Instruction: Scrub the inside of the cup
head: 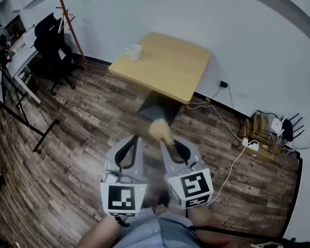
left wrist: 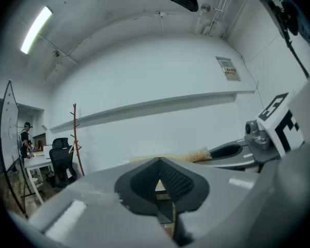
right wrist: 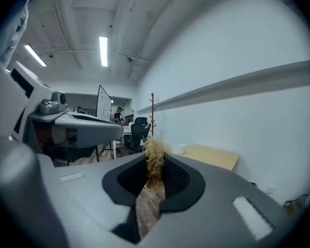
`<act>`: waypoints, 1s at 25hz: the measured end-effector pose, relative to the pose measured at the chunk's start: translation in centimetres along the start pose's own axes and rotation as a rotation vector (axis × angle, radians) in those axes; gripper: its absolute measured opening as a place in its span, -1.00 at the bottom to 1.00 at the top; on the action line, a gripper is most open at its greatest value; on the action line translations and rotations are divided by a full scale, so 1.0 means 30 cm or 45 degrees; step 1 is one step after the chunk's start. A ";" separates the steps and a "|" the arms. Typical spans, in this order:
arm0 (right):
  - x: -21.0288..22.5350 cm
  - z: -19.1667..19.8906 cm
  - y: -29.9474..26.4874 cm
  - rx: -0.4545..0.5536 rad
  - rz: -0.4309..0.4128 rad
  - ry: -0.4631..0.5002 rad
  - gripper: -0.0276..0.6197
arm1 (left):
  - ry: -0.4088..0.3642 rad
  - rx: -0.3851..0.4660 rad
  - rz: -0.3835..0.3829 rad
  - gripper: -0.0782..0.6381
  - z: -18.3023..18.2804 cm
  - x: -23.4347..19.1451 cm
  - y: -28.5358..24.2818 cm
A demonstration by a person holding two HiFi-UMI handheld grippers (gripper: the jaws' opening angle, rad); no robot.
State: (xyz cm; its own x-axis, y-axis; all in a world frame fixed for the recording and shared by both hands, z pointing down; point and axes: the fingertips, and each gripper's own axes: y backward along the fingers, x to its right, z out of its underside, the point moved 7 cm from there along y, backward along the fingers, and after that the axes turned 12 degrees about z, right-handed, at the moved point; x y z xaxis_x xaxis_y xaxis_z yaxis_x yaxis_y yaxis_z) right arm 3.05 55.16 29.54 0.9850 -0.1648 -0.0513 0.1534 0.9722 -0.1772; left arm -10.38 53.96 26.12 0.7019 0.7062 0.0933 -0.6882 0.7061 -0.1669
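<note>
Far off to the left, a black office chair (head: 52,44) stands by a desk, with a reddish coat stand (head: 68,15) just beside it. Next comes the square wooden tabletop (head: 171,68) against the white wall. The white cup (head: 134,51) sits upright near its left corner, handle turned left, well apart from both grippers. Nearer the person, over the plank floor, the two grippers are held side by side, pointing roughly level toward the table. The left gripper (head: 134,140) has its jaws pressed together with nothing between them. The right gripper (head: 170,143) has its jaws closed narrow on a tan fibre scrubber (head: 159,129), whose frizzy tuft sticks out past the tips. Over to the right, white cables (head: 228,172) trail across the floor to a power strip (head: 251,145) by the wall.
</note>
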 end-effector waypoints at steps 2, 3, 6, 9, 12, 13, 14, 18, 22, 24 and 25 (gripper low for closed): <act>0.037 -0.017 -0.008 0.016 0.005 -0.005 -0.73 | -0.013 0.002 0.005 -0.72 -0.011 0.012 -0.033; 0.053 -0.020 -0.010 0.020 0.004 -0.006 -0.73 | -0.022 0.003 0.007 -0.72 -0.015 0.019 -0.046; 0.087 -0.008 -0.004 0.012 -0.008 -0.003 -0.73 | 0.012 0.002 -0.003 -0.72 -0.015 0.042 -0.071; 0.115 0.000 -0.004 0.015 -0.020 -0.003 -0.73 | 0.021 -0.010 -0.030 -0.72 -0.007 0.046 -0.082; 0.127 0.001 -0.023 0.025 -0.039 -0.044 -0.73 | 0.012 -0.026 -0.058 -0.72 0.002 0.036 -0.084; 0.129 0.004 -0.031 0.022 -0.048 -0.062 -0.73 | 0.015 -0.032 -0.065 -0.72 0.004 0.032 -0.086; 0.132 0.005 -0.039 0.020 -0.053 -0.078 -0.72 | 0.019 -0.039 -0.070 -0.72 0.006 0.027 -0.088; 0.138 0.005 -0.078 0.015 -0.047 -0.091 -0.72 | 0.015 -0.061 -0.073 -0.72 0.026 -0.006 -0.107; 0.124 0.029 -0.154 -0.023 -0.058 -0.089 -0.72 | 0.072 -0.067 -0.081 -0.72 0.068 -0.065 -0.147; 0.111 0.036 -0.215 -0.039 -0.069 -0.089 -0.72 | 0.075 -0.070 -0.077 -0.72 0.085 -0.115 -0.180; 0.106 0.037 -0.250 -0.044 -0.075 -0.091 -0.72 | 0.067 -0.073 -0.073 -0.72 0.092 -0.146 -0.200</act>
State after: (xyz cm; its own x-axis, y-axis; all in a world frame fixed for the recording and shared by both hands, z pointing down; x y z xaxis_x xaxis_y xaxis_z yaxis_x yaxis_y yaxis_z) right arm 5.11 47.54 31.79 0.9776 -0.2084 0.0299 0.2100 0.9546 -0.2115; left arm -9.84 46.77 29.43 0.7496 0.6598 0.0531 -0.6360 0.7402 -0.2184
